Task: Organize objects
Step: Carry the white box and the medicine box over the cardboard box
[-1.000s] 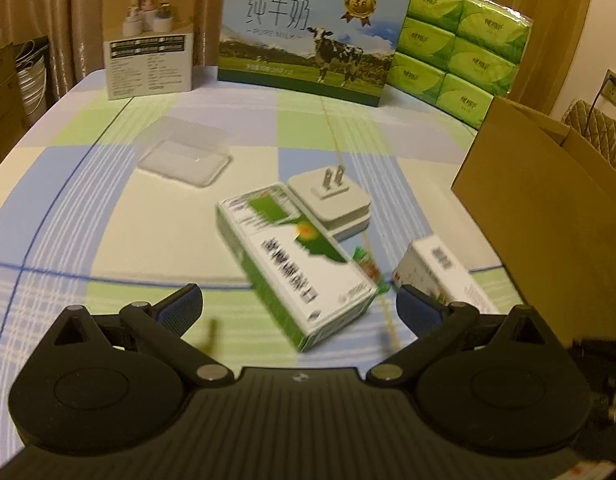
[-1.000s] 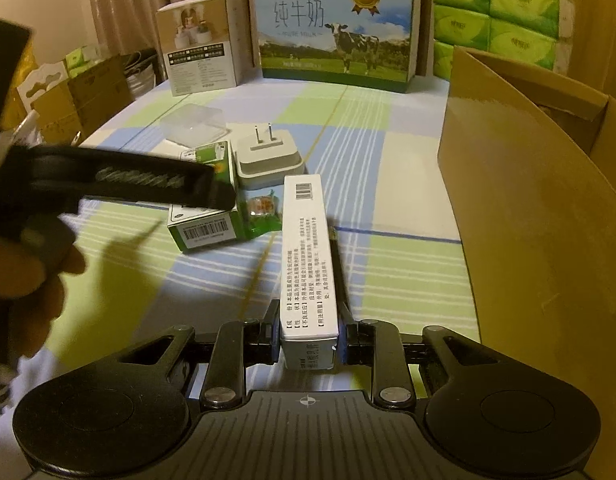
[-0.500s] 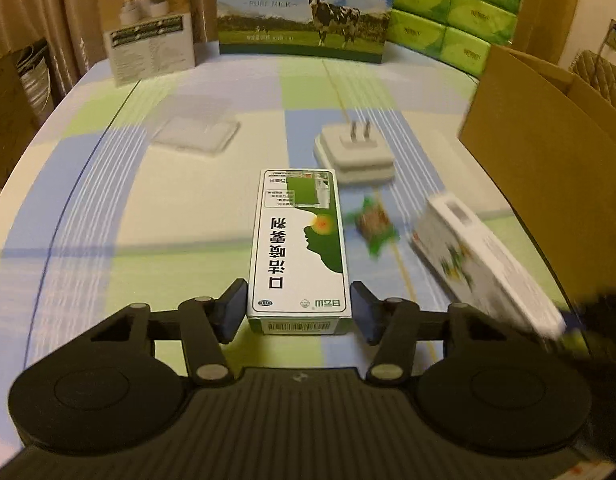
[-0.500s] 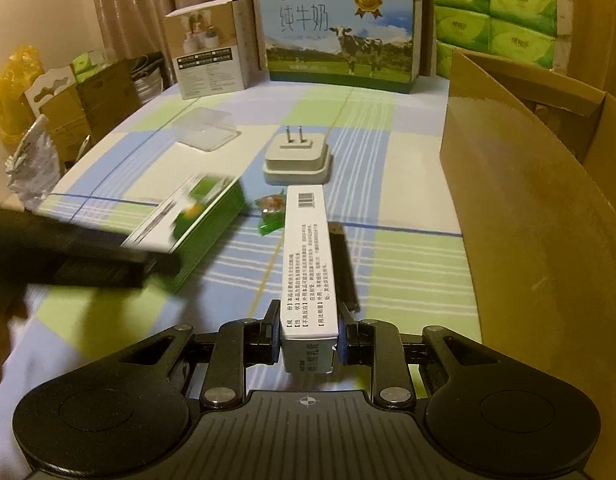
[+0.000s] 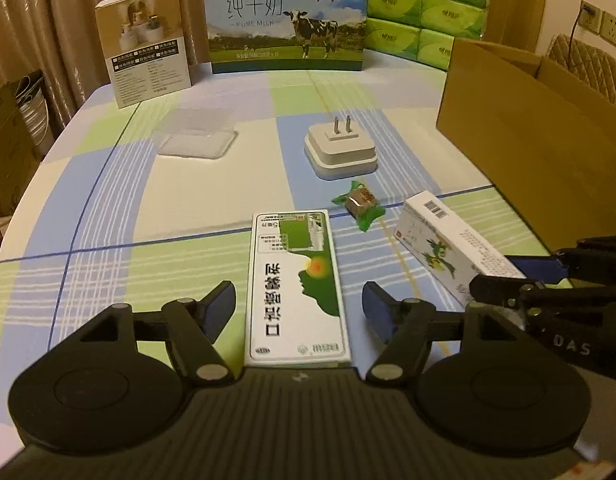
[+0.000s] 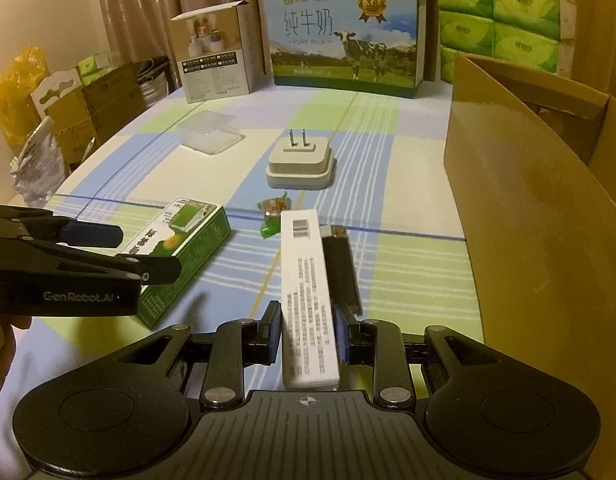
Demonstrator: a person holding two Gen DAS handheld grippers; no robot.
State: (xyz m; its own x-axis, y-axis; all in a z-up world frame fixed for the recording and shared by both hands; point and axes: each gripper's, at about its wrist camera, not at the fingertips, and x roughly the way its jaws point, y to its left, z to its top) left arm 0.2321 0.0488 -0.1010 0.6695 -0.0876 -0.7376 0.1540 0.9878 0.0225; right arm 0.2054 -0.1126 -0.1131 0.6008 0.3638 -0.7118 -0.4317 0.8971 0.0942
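Note:
A green-and-white box [image 5: 296,280] lies flat on the checked tablecloth, lengthwise between the jaws of my left gripper [image 5: 298,300]. Those jaws are opening, and a gap shows on each side of the box. The right wrist view shows the same box [image 6: 180,244] with the left gripper [image 6: 146,254] over its near end. My right gripper [image 6: 308,332] is shut on a long white box [image 6: 306,280] with a barcode at its far end. In the left wrist view that white box [image 5: 448,248] sits at the right in the right gripper [image 5: 516,276].
A white plug adapter [image 5: 340,152], a green-wrapped candy [image 5: 358,200] and a clear plastic case [image 5: 198,140] lie further out. A dark lighter-like object [image 6: 342,268] lies beside the white box. An open cardboard box [image 6: 528,200] stands at the right; a milk carton [image 5: 286,20] at the back.
The left gripper closed in around the green box, which turned from a slant to lie straight between the jaws, and the jaws have since widened off it. The right gripper has kept still.

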